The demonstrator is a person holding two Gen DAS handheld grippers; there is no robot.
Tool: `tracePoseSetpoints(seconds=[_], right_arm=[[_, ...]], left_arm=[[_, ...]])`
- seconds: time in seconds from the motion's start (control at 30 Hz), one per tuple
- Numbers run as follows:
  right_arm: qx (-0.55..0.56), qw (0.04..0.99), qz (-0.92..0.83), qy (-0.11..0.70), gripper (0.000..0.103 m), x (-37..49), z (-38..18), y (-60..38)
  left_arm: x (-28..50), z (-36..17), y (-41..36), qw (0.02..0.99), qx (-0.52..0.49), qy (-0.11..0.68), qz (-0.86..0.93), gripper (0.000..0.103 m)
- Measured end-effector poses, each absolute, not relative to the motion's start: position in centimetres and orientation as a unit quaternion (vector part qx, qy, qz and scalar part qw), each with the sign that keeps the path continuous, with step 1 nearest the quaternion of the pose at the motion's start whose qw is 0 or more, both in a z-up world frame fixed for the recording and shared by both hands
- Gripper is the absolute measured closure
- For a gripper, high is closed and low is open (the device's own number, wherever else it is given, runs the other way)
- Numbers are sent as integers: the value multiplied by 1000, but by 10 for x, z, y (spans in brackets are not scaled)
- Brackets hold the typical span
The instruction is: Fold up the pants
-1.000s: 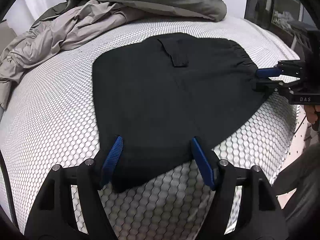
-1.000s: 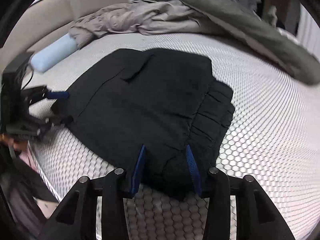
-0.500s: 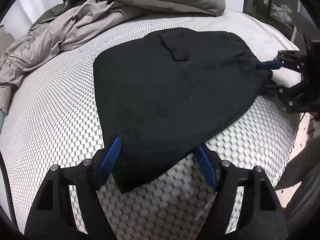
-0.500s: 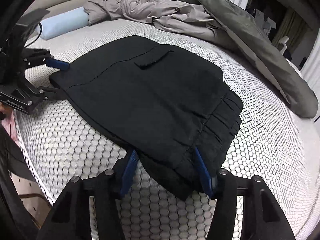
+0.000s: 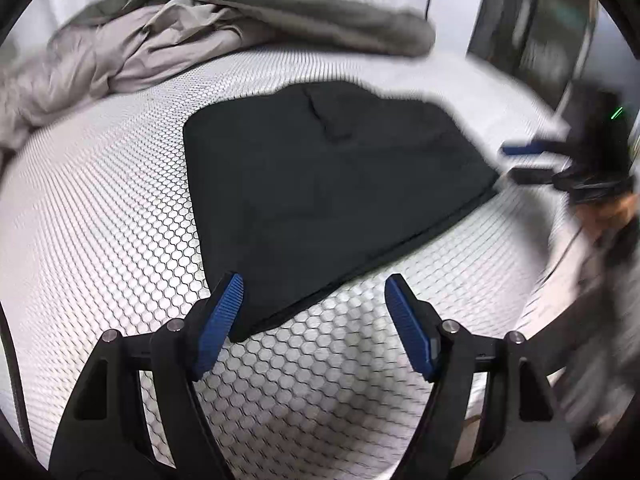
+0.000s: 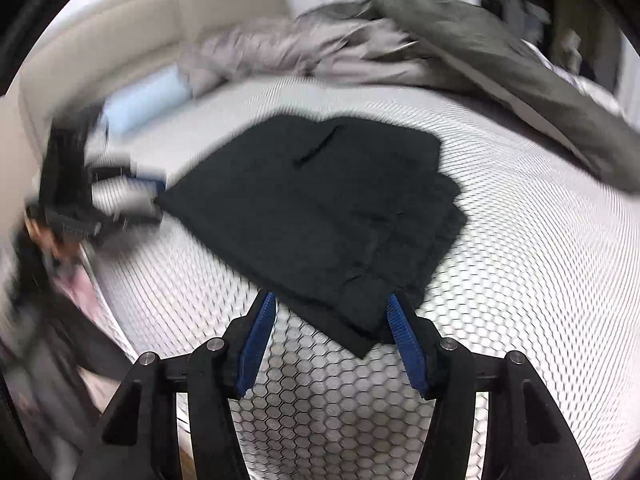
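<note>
The black pants (image 5: 320,184) lie folded flat on the white honeycomb mattress (image 5: 100,220); they also show in the right wrist view (image 6: 332,216). My left gripper (image 5: 314,292) is open and empty, just off the pants' near corner. My right gripper (image 6: 330,312) is open, its blue fingers either side of the waistband corner, not gripping. Each gripper shows blurred in the other view, the right one (image 5: 528,160) beside the pants' right edge, the left one (image 6: 128,192) beside the left corner.
A rumpled beige sheet (image 5: 100,52) and a grey-green duvet (image 5: 280,8) are piled at the back of the bed. A light blue bolster (image 6: 144,96) lies by the headboard. The mattress edge (image 5: 560,240) drops off at the right.
Both grippers have pulled back from the pants, and their jaws have opened wider. The pants lie released on the mattress. Both views are blurred with motion.
</note>
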State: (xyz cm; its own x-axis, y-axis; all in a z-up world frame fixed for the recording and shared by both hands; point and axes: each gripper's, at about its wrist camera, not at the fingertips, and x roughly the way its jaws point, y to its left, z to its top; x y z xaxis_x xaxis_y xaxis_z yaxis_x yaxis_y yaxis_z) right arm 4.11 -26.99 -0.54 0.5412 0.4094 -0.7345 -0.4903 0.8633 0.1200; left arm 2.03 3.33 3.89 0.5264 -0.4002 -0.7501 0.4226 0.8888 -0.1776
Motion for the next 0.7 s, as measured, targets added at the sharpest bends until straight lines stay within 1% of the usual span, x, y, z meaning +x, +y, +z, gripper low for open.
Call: tracePoseSetpoints(seconds=[0.1, 0.13, 0.17, 0.23, 0.3, 0.43, 0.5, 0.53, 0.57, 0.63, 0.67, 0.7], right_arm=[[40, 876, 228, 424, 45, 69, -10, -290], [63, 868, 217, 441, 56, 83, -21, -293], [65, 862, 212, 455, 69, 91, -29, -290], [36, 858, 196, 473, 70, 99, -43, -281], [34, 864, 193, 465, 70, 100, -42, -281], [25, 874, 186, 448, 69, 90, -34, -287], [25, 876, 187, 443, 65, 83, -32, -288], [27, 879, 185, 439, 56, 78, -28, -294], [28, 880, 183, 437, 49, 77, -22, -298], [31, 885, 179, 428, 44, 76, -6, -289], [30, 887, 179, 424, 40, 73, -2, -289], [31, 889, 180, 419, 37, 69, 3, -290]], left_arm=[[31, 42, 54, 888, -36, 416, -194, 31], [35, 40, 57, 889, -39, 419, -179, 31], [41, 35, 60, 890, -43, 426, -157, 31], [47, 25, 65, 888, -60, 436, -136, 31], [52, 13, 68, 883, -67, 450, -118, 31], [45, 11, 68, 889, -65, 441, -110, 31], [34, 16, 66, 894, -58, 433, -98, 31], [26, 18, 65, 896, -56, 431, -94, 31], [22, 23, 64, 898, -53, 428, -89, 31], [11, 31, 57, 904, -49, 414, -93, 31], [4, 37, 54, 908, -46, 407, -93, 27], [-2, 44, 51, 912, -40, 397, -92, 21]])
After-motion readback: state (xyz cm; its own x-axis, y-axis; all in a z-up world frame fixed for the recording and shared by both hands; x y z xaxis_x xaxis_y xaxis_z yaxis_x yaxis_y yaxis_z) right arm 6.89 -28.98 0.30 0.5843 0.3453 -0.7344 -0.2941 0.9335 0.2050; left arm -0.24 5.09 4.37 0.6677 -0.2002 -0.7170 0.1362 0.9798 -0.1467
